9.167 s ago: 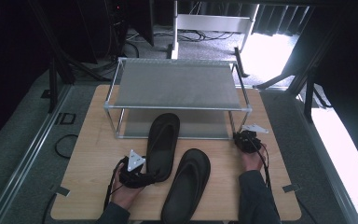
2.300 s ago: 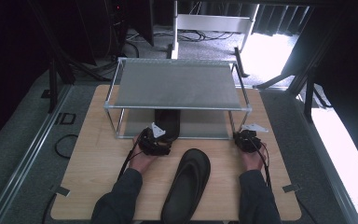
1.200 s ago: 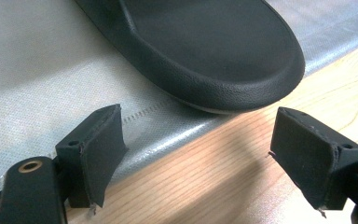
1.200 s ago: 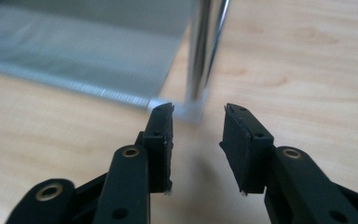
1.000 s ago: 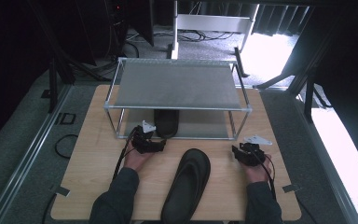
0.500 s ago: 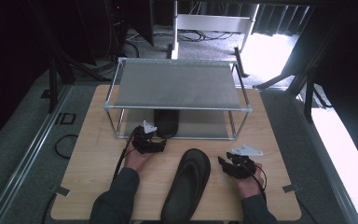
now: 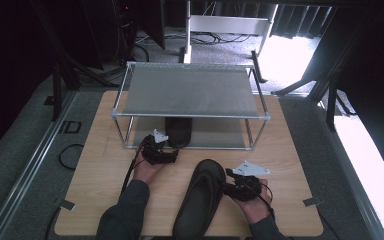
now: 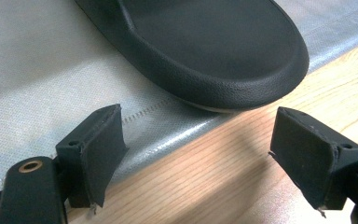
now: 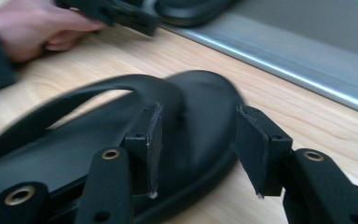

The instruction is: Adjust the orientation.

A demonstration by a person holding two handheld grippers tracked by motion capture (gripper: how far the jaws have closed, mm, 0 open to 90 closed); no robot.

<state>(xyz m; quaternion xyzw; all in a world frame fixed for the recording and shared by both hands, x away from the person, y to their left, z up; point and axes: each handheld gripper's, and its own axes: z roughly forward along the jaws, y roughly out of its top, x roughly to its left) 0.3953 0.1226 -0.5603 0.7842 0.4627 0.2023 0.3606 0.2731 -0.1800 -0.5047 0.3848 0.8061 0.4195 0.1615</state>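
One black flip-flop (image 7: 179, 131) lies on the rack's grey lower shelf (image 7: 215, 134); its heel (image 8: 223, 60) pokes over the shelf's front edge. My left gripper (image 7: 171, 151) sits just in front of that heel, open (image 8: 198, 112), with nothing between its pads. The second black flip-flop (image 7: 200, 197) lies on the wooden table (image 7: 110, 165). My right gripper (image 7: 227, 188) is at its right edge. Its jaws (image 9: 198, 109) have just been opening and straddle the sandal's toe end (image 9: 200, 116) without pressing on it.
The two-shelf metal rack (image 7: 192, 90) stands at the back of the table, its top shelf bare. Its front posts (image 7: 260, 132) rise close behind both hands. The person's left hand (image 9: 32, 28) is seen beyond the sandal. Bare wood lies left and right.
The right hand came away from the rack's right post, toward the near edge and leftward to the sandal on the table. The left gripper stayed by the shelf sandal's heel.
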